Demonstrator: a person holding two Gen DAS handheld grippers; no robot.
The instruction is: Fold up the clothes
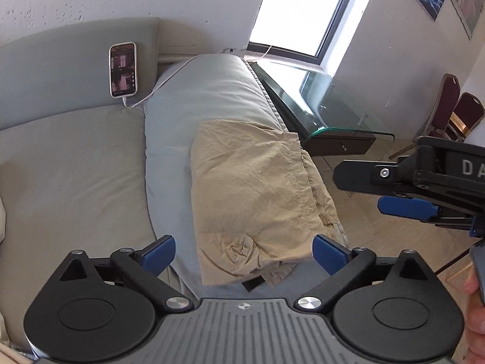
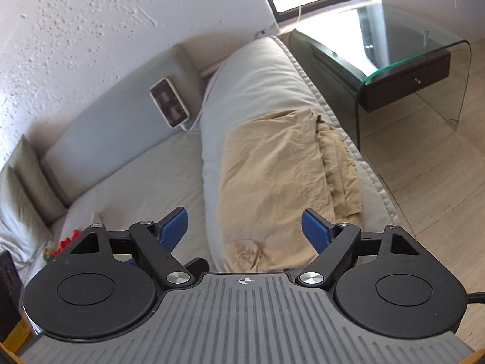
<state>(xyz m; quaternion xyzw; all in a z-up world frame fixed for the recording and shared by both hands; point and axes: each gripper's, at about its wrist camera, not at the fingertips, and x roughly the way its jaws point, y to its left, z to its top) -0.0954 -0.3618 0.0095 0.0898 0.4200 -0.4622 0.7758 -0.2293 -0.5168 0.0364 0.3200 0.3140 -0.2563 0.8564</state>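
A tan, wrinkled garment point(image 1: 254, 194) lies folded on the pale grey sofa arm cushion point(image 1: 212, 91); the right wrist view shows the same garment point(image 2: 272, 188) with a layered edge on its right side. My left gripper point(image 1: 244, 254) hangs above its near end, open, nothing between the blue pads. My right gripper point(image 2: 245, 227) is also open and empty above the cloth. In the left wrist view the right gripper point(image 1: 391, 191) reaches in from the right edge, beside the garment and clear of it.
A phone point(image 1: 122, 69) on a white cable leans on the sofa backrest. A glass side table point(image 2: 394, 60) with a dark drawer stands right of the sofa on a wooden floor. Two dark red chairs point(image 1: 454, 109) stand by the far wall. Something red point(image 2: 65, 244) lies on the seat.
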